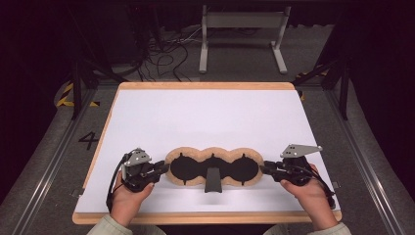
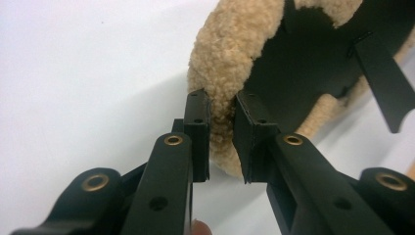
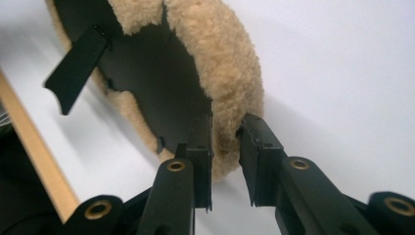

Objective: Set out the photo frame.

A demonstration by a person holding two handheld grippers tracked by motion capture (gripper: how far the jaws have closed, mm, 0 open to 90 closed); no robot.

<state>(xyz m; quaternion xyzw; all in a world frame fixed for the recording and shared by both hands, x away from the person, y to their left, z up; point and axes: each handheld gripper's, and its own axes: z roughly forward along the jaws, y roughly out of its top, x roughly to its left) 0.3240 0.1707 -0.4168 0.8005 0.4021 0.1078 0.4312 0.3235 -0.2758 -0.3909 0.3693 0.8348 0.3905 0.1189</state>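
A three-lobed pad (image 1: 214,152) with a tan fleece rim and black inner face lies near the front of the white table (image 1: 205,112). A black strap (image 1: 213,180) sticks out of its middle toward me. My left gripper (image 1: 165,168) is at the pad's left end. In the left gripper view its jaws (image 2: 222,105) press on the fleece rim (image 2: 230,54) from both sides. My right gripper (image 1: 264,169) is at the right end, and in the right gripper view its jaws (image 3: 225,125) pinch the fleece rim (image 3: 220,63) the same way. A hand holds each gripper.
The white tabletop has a wooden edge (image 1: 205,218) along the front and sides. Beyond the table, a grey metal stand (image 1: 242,44) and loose cables (image 1: 166,54) sit on the floor. A number 4 (image 1: 88,140) is marked on the floor at left.
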